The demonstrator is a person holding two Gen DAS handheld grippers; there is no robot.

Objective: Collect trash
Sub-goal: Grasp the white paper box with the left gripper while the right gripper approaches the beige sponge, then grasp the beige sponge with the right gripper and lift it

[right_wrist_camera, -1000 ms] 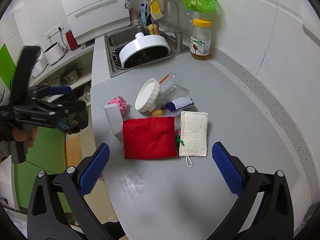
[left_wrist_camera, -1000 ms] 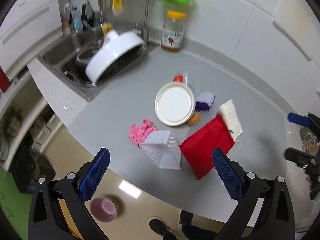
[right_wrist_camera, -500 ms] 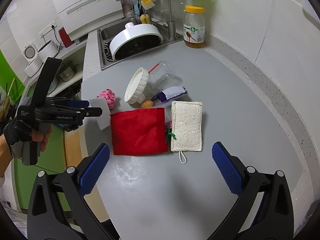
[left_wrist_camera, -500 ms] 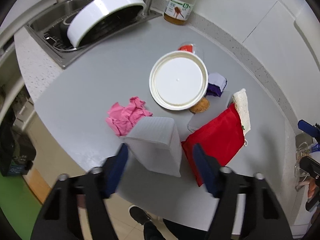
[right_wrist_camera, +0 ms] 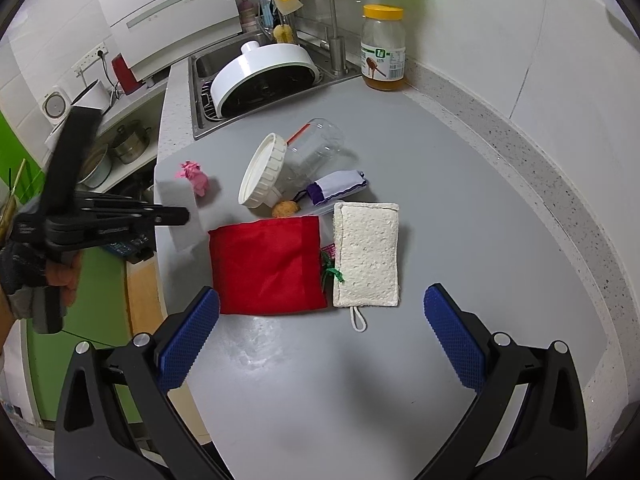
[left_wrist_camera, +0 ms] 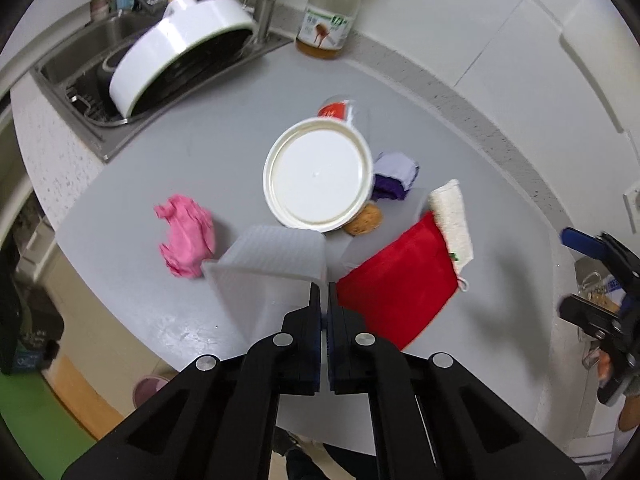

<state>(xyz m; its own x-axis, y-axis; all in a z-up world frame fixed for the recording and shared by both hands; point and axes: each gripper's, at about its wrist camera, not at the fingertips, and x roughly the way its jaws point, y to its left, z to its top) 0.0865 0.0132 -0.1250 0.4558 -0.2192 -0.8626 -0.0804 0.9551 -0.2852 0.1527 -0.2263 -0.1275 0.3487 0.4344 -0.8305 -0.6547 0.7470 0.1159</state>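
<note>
the grey kitchen countertop (right_wrist_camera: 460, 184) runs from a steel sink (right_wrist_camera: 208, 60) at the far end to a curved near edge with open floor below. in the sink leans a big round white appliance lid (right_wrist_camera: 264, 72), and a yellow-capped honey jar (right_wrist_camera: 383, 48) stands against the wall.

the clutter sits mid-counter: a flat red cloth pouch (right_wrist_camera: 268, 266), a cream loofah pad with a hanging loop (right_wrist_camera: 367, 254) just beside it, and a clear plastic jar on its side with a wide white screw lid (right_wrist_camera: 264, 176). touching or near them lie a folded purple-and-white cloth (right_wrist_camera: 338, 192), a small brown crusty lump (right_wrist_camera: 285, 209) and a crumpled pink tissue (left_wrist_camera: 186, 236).

the white ribbed plastic bin (left_wrist_camera: 272, 276) stands at the counter's left edge, beside the pouch and the tissue. the left gripper (left_wrist_camera: 324, 300) is clenched on the bin's near right wall, jaws almost touching with the thin wall between. the bin looks light, thin and a bit flexible, so a one-wall pinch may let it swing or slip; gripping low on the rim near a corner should be firmer. the tissue is soft and weightless, and probably best pinched from above.

the right gripper (right_wrist_camera: 320, 332) hangs released, jaws wide, above bare counter in front of the pouch and pad. there is open room on the right and near sides; the left edge drops off close behind the bin.
</note>
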